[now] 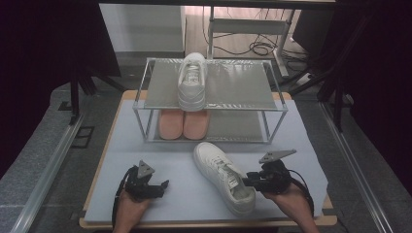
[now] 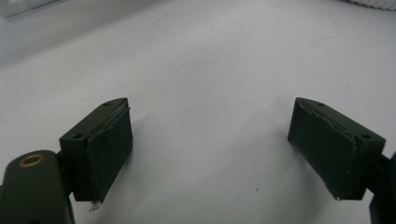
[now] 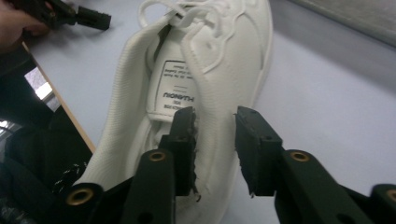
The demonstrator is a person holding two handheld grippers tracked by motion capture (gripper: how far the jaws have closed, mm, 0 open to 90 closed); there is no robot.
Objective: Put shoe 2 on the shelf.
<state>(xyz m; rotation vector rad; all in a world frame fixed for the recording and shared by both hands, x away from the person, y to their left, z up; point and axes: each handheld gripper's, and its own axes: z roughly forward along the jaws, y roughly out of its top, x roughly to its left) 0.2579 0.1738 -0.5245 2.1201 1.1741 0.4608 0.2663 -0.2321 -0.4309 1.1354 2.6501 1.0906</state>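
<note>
Meanwhile, right gripper (image 3: 214,140) straddles the white sneaker's (image 1: 224,176) collar, jaws parted, not pressing.
Sneaker lies on the grey mat (image 1: 184,194) before the shoe rack (image 1: 214,104); left gripper (image 2: 210,144) gapes wide, holding nothing.

There were 2 white sneakers: 1 (image 1: 192,80) stood on the top shelf of the rack (image 1: 277,109), and 1 (image 1: 224,177) lay on the grey mat (image 1: 145,160) in front of it. There were 2 pink shoes (image 1: 183,124), side by side on the lower shelf, which made 4 shoes in all. The rack was 1, with 2 shelves. There was 1 mat on 1 wooden table (image 1: 97,167). There were 2 grippers, the left gripper (image 1: 164,185) and the right gripper (image 1: 246,181), each with 2 black jaws, held by 2 hands. Each gripper carried 1 grey three-cornered plate, 2 in all.
</note>
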